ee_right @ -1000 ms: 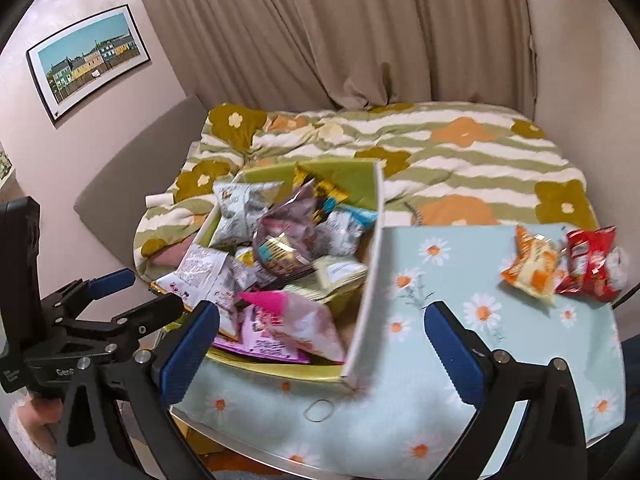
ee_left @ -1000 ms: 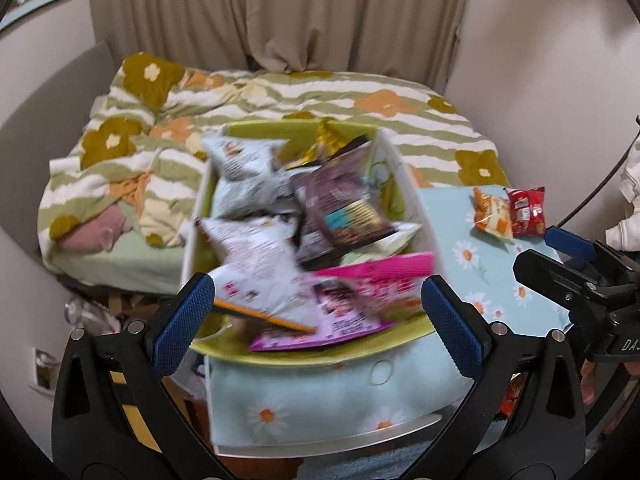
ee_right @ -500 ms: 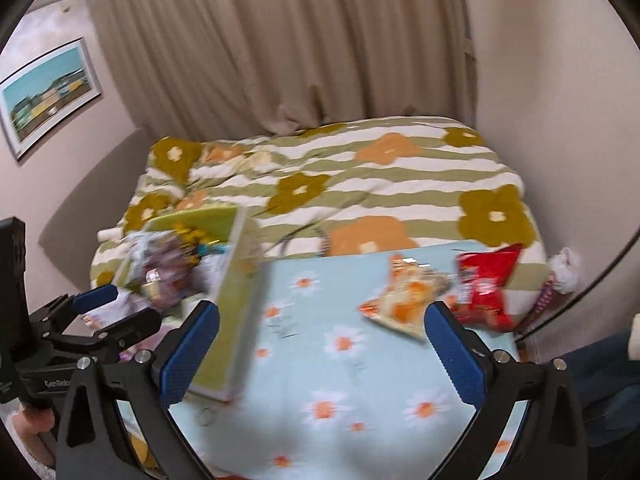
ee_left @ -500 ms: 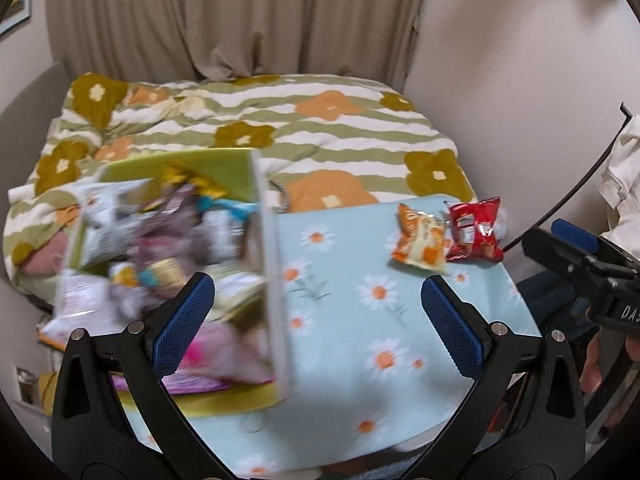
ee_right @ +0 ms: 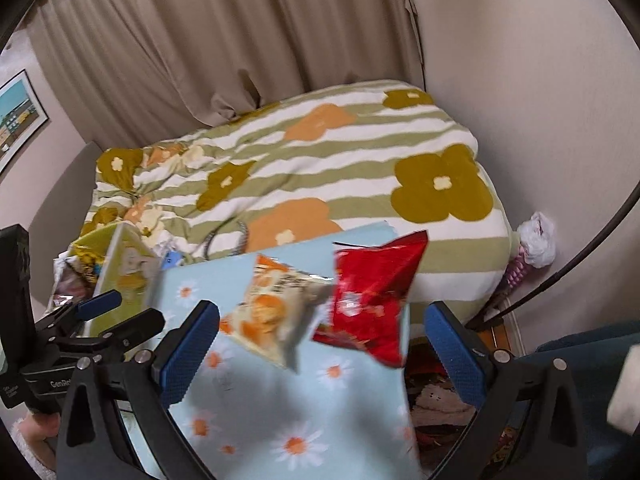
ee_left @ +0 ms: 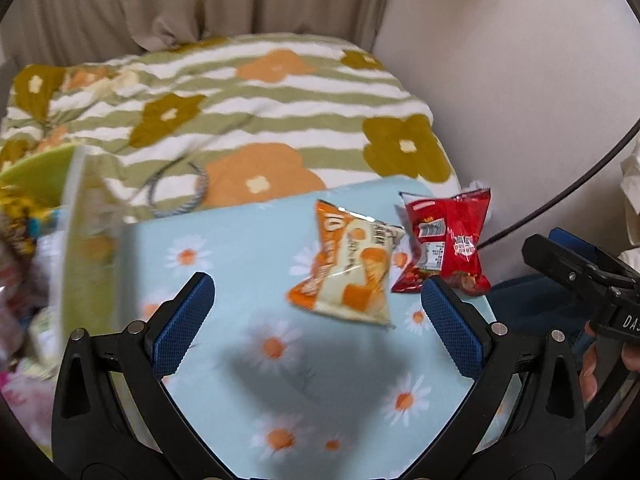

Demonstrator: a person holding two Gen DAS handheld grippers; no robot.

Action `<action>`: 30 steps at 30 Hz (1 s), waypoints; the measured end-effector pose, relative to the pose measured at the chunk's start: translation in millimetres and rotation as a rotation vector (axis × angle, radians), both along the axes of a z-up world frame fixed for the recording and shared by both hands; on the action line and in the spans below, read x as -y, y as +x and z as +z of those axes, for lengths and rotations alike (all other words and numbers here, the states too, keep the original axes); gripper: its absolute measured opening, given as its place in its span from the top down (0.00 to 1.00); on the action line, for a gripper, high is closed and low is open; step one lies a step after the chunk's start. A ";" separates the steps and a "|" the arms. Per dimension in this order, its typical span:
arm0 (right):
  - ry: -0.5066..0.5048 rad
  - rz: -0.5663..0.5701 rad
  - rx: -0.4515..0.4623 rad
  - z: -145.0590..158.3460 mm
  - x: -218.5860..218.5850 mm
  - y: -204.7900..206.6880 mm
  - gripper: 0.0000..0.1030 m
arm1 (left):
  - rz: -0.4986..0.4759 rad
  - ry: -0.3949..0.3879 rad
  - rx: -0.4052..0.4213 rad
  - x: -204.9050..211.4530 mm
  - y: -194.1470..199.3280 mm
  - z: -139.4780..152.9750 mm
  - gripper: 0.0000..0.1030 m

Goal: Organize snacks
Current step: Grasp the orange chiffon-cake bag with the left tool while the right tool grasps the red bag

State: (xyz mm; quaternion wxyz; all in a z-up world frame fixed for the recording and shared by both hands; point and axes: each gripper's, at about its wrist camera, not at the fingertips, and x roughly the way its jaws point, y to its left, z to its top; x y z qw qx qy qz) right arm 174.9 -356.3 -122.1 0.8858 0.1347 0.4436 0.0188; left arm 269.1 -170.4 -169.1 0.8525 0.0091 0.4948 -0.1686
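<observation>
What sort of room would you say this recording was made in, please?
Most likely a bedroom: a bed with a flowered quilt fills the back, drawn curtains hang behind it, and a small table with a daisy cloth stands at its foot.

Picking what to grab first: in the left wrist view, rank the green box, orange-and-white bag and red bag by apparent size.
1. green box, though cropped by the frame edge and blurred.
2. orange-and-white bag.
3. red bag, close to the orange one; it lies farther from the camera, so true order is unsure.
</observation>
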 end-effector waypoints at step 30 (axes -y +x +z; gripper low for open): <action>-0.040 0.070 -0.117 -96.0 9.0 69.0 0.16 | 0.001 0.129 -0.164 43.4 51.8 -115.3 0.30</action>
